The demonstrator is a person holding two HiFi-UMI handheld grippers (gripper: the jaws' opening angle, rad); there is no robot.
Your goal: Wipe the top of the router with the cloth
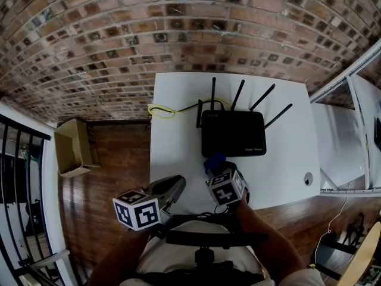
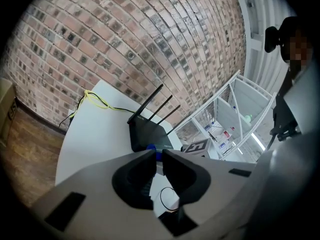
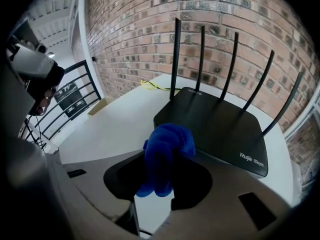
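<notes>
White table (image 1: 178, 130) in the middle of the head view, smooth and matte, pushed up against a rough red-brown brick wall (image 1: 119, 28) across the top of the frame. Glossy wood plank floor (image 1: 113, 159) at left, with an open cardboard box (image 1: 74, 148) on it and a black metal railing (image 1: 18, 189) at the far left edge.

The router (image 1: 232, 133) is a flat black slab with thin stick antennas, sitting center-right on the table. A yellow cable (image 1: 164, 110) loops at its upper left.

The right gripper (image 3: 160, 176) is clamped on a bunched-up, fuzzy blue cloth (image 3: 165, 151), which hangs right at the router's near edge. The left gripper (image 2: 159, 156) sits low at the table's near side, jaws barely apart, nothing in them.
</notes>
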